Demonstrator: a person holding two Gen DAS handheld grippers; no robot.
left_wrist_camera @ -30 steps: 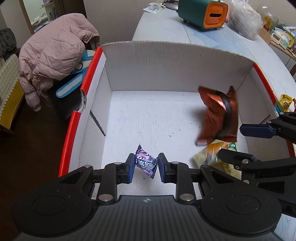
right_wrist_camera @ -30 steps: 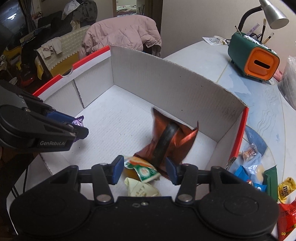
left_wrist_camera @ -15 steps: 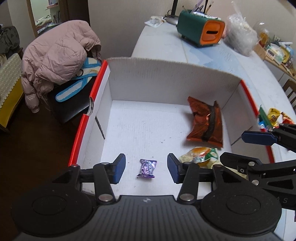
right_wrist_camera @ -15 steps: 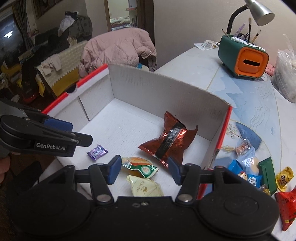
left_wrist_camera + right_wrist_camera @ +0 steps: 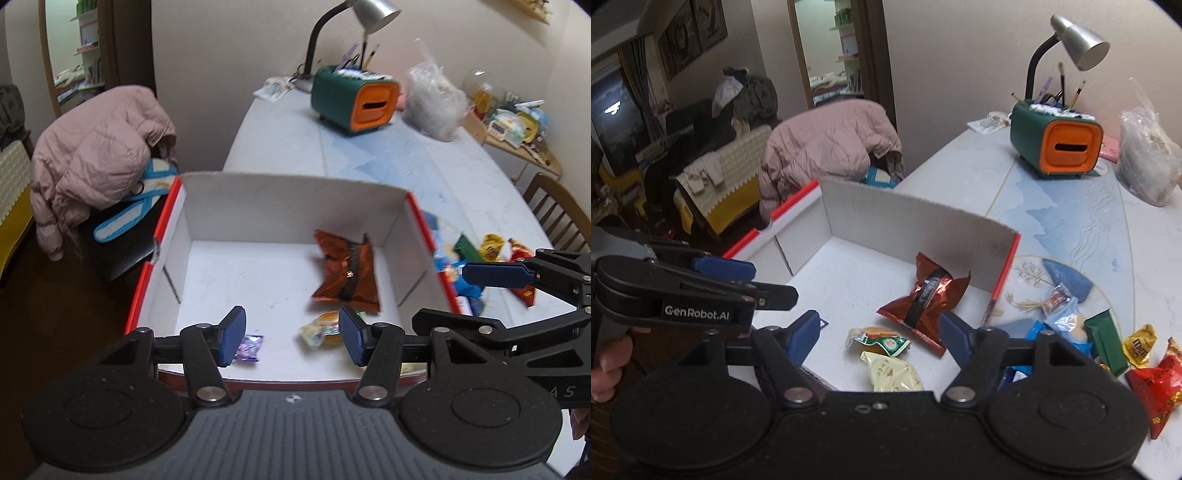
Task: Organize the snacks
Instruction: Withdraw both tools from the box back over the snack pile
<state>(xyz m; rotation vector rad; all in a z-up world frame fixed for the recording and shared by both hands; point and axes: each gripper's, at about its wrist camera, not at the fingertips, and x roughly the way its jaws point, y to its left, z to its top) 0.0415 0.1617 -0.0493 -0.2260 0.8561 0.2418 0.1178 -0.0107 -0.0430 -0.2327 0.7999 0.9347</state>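
Snacks are split between 2 places: 4 lie on the floor of the white cardboard box (image 5: 288,192), and a loose heap remains on the table (image 5: 1071,236) outside the box's right wall. Inside the box, from left to right, a small purple candy (image 5: 250,347) is seen at the near edge, then a green-and-yellow packet (image 5: 880,340) with a pale cream packet (image 5: 892,371) just in front of it, then a copper foil bag (image 5: 925,299) whose long axis runs from the near edge towards the far wall.

The left gripper (image 5: 291,341) is held above the near rim with its jaws opening and nothing between the pads; the purple candy lies below its left finger, apart from it. The right gripper (image 5: 879,341) is likewise opening and empty, raised over the 2 packets.

The remaining heap (image 5: 1082,332), which includes blue wrappers, a green pack, a yellow bag and a red bag (image 5: 1160,384), lies to the right of both tools and is nearer the right gripper, so it is judged that the next pick falls to the right hand. How many pieces are piled there cannot be counted with confidence, since the edge of the view is blurred.
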